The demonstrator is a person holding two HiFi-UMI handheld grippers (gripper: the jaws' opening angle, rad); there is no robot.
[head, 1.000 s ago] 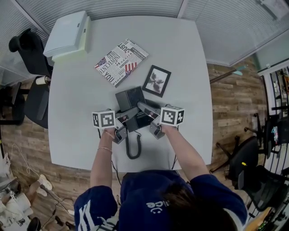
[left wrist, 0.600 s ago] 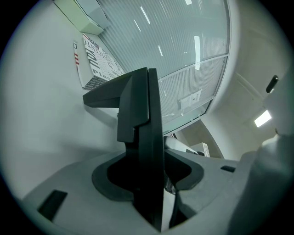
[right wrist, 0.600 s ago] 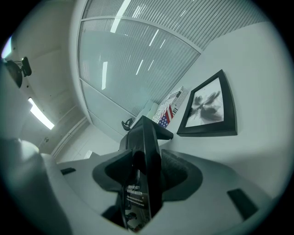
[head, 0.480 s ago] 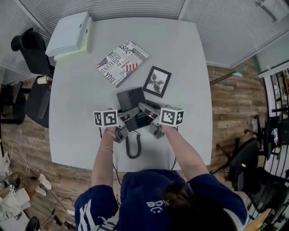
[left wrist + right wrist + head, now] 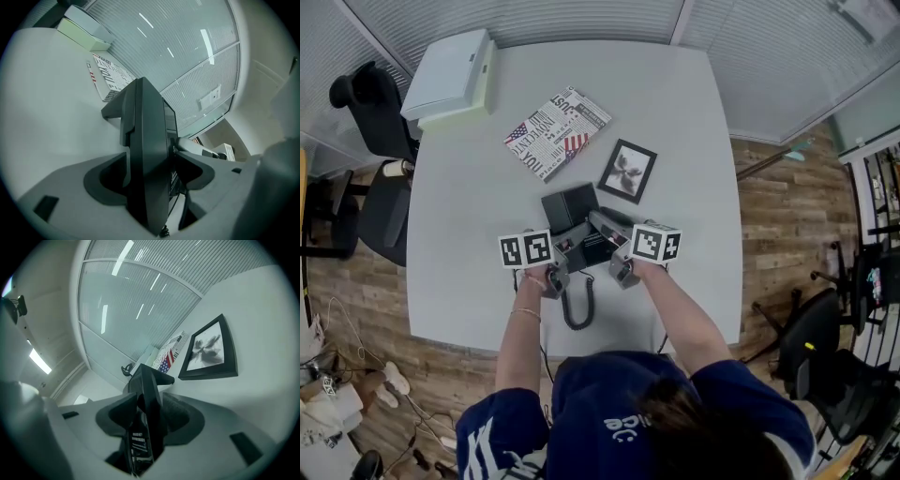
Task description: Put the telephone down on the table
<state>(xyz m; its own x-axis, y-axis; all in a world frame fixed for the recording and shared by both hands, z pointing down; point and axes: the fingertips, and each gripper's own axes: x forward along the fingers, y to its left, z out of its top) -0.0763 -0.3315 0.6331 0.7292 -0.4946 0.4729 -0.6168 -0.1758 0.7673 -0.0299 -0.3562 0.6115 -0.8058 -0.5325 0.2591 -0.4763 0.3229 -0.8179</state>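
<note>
- Near the middle of the surface (image 5: 450, 234), toward the person's side, sits the telephone (image 5: 574, 214), black, btwn both grippers. Whether its base is fully down I can't tell.
- State of the left gripper (image 5: 152, 177): jaws spread, have just been opening. The telephone's edge stands btwn them but the pads don't press on it.
- State of the right gripper (image 5: 149, 416): jaws have just been closing and pinch the telephone's other edge, so it's the only grip now.
- Risk 1: w/ a one-sided hold the telephone could pivot or tip about the right gripper, esp if the base isn't flat. Cause = left side let go first.
- Risk 2: pulling the left gripper back askew could hook the edge btwn its jaws & drag the telephone.
- Risk 3: the coiled cord (image 5: 577, 305) loops on the surface just beside both grippers, toward the person. A jaw catching it would tug the telephone.
- Risk 4: the picture frame (image 5: 626, 171) lies near, just beyond the telephone, so a shove fwd could knock it. The magazine (image 5: 558, 131) is further off, prob safe.
- Containers: no open one in sight. At the far left corner the white box (image 5: 450, 70) is closed, contents not visible. The picture frame holds a grey-toned print, subject too small to tell.
</note>
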